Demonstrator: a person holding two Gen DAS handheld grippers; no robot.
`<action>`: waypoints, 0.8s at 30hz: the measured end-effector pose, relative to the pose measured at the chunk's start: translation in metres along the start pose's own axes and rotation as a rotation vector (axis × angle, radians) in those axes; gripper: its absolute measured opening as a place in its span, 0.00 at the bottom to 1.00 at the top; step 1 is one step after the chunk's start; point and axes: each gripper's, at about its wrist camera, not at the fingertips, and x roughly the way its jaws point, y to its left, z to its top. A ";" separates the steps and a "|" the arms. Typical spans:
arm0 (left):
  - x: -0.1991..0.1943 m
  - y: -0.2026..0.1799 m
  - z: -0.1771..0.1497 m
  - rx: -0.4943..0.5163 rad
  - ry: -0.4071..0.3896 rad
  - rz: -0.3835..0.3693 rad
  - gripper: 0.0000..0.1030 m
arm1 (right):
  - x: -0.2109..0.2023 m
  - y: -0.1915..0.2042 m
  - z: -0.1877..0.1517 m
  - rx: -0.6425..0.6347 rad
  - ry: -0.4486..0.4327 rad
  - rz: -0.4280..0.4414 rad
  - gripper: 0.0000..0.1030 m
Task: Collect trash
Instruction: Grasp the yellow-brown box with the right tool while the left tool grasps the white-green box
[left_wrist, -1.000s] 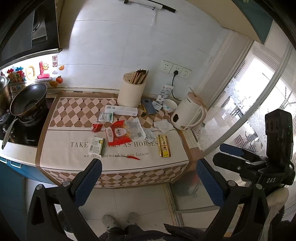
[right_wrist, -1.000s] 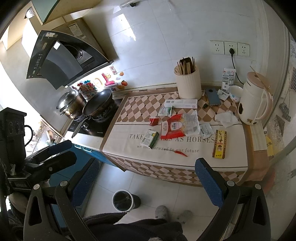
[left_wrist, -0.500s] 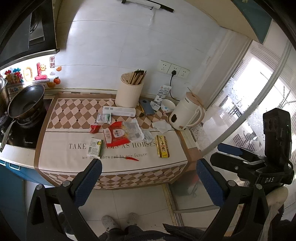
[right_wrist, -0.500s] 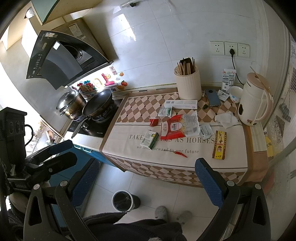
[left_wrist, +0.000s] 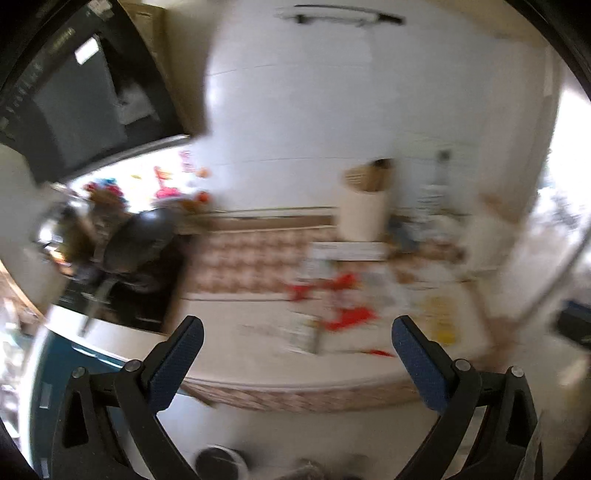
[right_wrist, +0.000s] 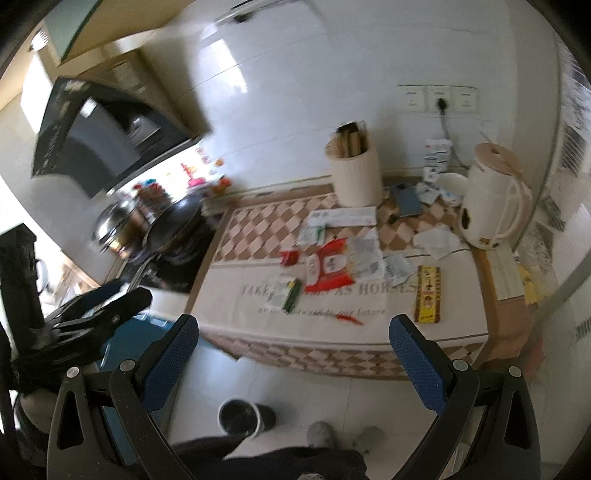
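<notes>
Trash lies scattered over the middle of the bench (right_wrist: 458, 325) in the right wrist view: a red-and-clear wrapper (right_wrist: 334, 267) at centre, a small red scrap (right_wrist: 290, 257) just to its left, a green-edged packet (right_wrist: 284, 293) below that, a thin red sliver (right_wrist: 349, 318) near the front edge, and a yellow-brown box (right_wrist: 428, 293) further right. A long white box (right_wrist: 343, 216) lies above the wrapper, with crumpled white paper (right_wrist: 436, 242) toward the right. Behind them stand a cream utensil holder (right_wrist: 356, 177) and a cream kettle (right_wrist: 493, 206); a dark pan (right_wrist: 173, 225) sits at the left. A small bin (right_wrist: 240, 415) stands on the floor, bottom centre. The right tool (right_wrist: 293, 363) is held off the bench, jaws wide apart and empty. The left tool (left_wrist: 295, 363) is likewise spread and empty; its view is heavily blurred, showing only red smears of trash at centre right.
</notes>
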 end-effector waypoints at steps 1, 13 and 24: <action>0.013 0.001 0.000 0.004 0.014 0.025 1.00 | 0.004 -0.004 0.002 0.011 -0.024 -0.032 1.00; 0.209 -0.002 -0.046 0.013 0.369 0.099 1.00 | 0.119 -0.097 -0.006 0.257 0.058 -0.301 1.00; 0.357 -0.039 -0.082 0.049 0.693 0.099 0.95 | 0.299 -0.246 -0.027 0.363 0.356 -0.440 0.96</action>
